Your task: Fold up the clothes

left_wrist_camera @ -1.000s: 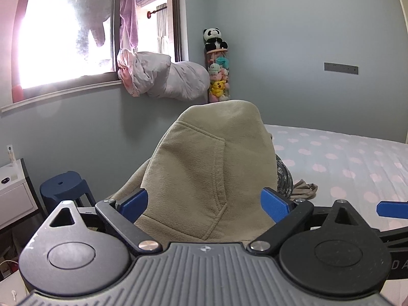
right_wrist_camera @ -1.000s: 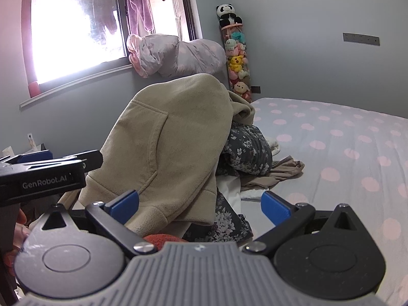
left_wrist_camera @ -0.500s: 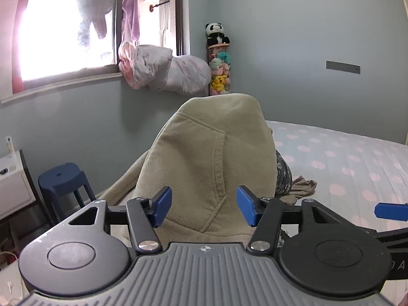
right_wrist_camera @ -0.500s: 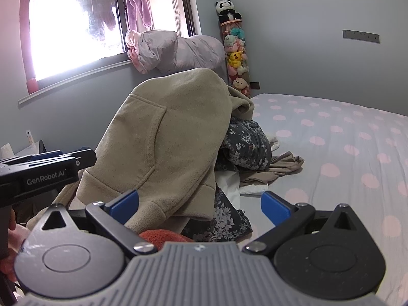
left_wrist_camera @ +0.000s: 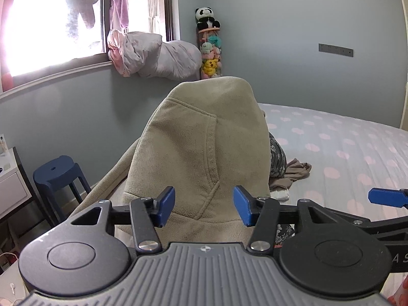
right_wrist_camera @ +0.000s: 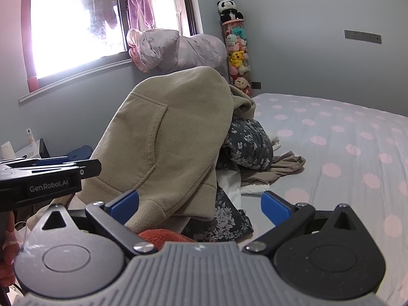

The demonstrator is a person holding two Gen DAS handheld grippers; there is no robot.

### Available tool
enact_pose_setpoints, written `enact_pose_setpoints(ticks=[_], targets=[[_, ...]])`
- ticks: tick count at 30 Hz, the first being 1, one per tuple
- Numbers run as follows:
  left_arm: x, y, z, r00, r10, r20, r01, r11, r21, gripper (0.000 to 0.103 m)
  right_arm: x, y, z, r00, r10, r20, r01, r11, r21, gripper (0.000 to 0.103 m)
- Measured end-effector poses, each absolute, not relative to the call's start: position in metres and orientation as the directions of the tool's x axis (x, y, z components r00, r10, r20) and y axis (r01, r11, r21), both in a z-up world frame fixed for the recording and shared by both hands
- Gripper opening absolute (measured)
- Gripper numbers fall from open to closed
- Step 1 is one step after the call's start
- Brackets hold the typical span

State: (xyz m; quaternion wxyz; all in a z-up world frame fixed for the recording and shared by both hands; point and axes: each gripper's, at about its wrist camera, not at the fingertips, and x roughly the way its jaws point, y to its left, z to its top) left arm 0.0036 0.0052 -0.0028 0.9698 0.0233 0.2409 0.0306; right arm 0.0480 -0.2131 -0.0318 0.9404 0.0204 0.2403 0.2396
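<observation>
Nothing folded yet: beige fleece (left_wrist_camera: 204,148) heaped just ahead of left gripper (left_wrist_camera: 204,205), jaws just narrowed, fleece hem between, not visibly pinched. Right gripper (right_wrist_camera: 200,207) wide open, empty.

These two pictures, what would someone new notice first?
A tan hoodie draped over a heap of clothes at the near edge of the bed with the pink-dotted cover. Behind it, a bright window and a column of plush toys in the corner.

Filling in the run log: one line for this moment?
left claw: closing around hoodie hem | right claw: open | pile on bed
</observation>
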Motion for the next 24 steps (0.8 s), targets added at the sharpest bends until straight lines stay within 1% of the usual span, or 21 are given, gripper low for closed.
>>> enact_pose_setpoints(ticks=[4,17,24], targets=[[0.007,0.006,-0.005,0.876,0.066,-0.478,-0.046,0.997,0.055,0.049,0.050,-0.209,-0.032,0.769,0.461,-0.442,-0.452,0.882,0.133,0.103],[0.016,0.011,-0.017,0.853,0.087,-0.515,-0.077,0.996,0.042,0.050,0.067,-0.206,-0.034,0.761,0.467,-0.450,-0.455,0.879,0.142,0.103],[0.025,0.011,-0.024,0.839,0.105,-0.533,-0.090,0.994,0.054,0.050,0.077,-0.204,-0.037,0.754,0.479,-0.450,-0.474,0.871,0.134,0.103]])
